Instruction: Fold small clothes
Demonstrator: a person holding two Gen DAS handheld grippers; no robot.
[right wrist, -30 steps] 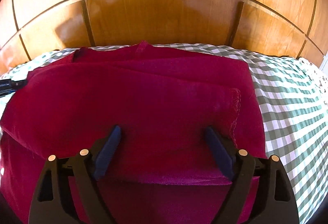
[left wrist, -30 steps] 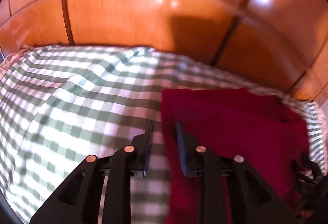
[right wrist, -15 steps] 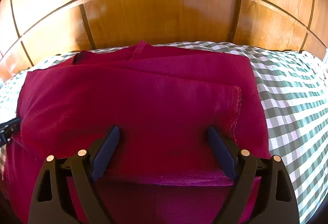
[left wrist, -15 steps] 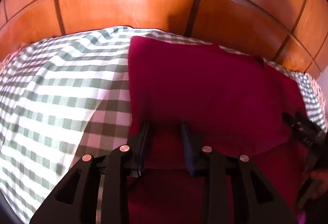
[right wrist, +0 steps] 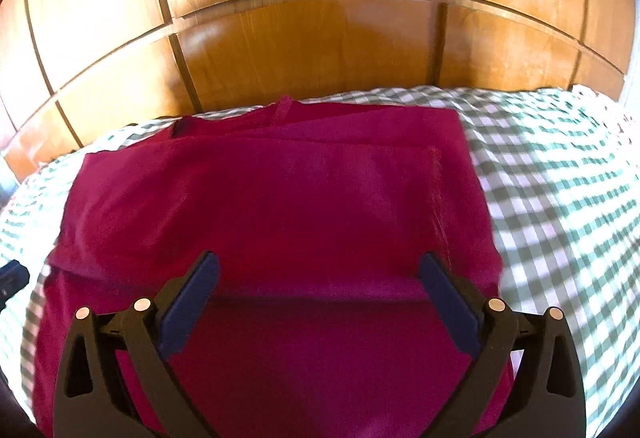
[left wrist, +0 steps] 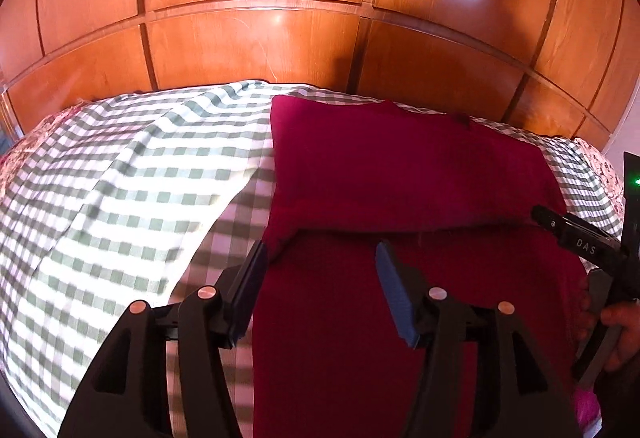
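Observation:
A dark red garment [right wrist: 280,197] lies folded on the green-checked sheet [right wrist: 560,197], its upper layer ending in a straight fold line across the middle. My right gripper [right wrist: 318,260] hovers over that fold line, jaws wide and still opening, with the pads off the cloth. My left gripper [left wrist: 320,248] hangs over the garment [left wrist: 400,173] near its left edge. Its jaws are opening too, and nothing is pinched between them. In the left wrist view a hand [left wrist: 618,322] holds the right tool at the far right.
A glossy wooden panelled headboard [left wrist: 260,49] rises right behind the bed. The checked sheet [left wrist: 120,197] spreads wide to the left of the garment, and floral bedding [left wrist: 604,173] shows at the right edge. The left tool's tip [right wrist: 12,274] pokes in at the left of the right wrist view.
The left gripper has swung from over the checked sheet to over the garment's left side, and its jaws have spread. The right gripper's jaws have widened a little.

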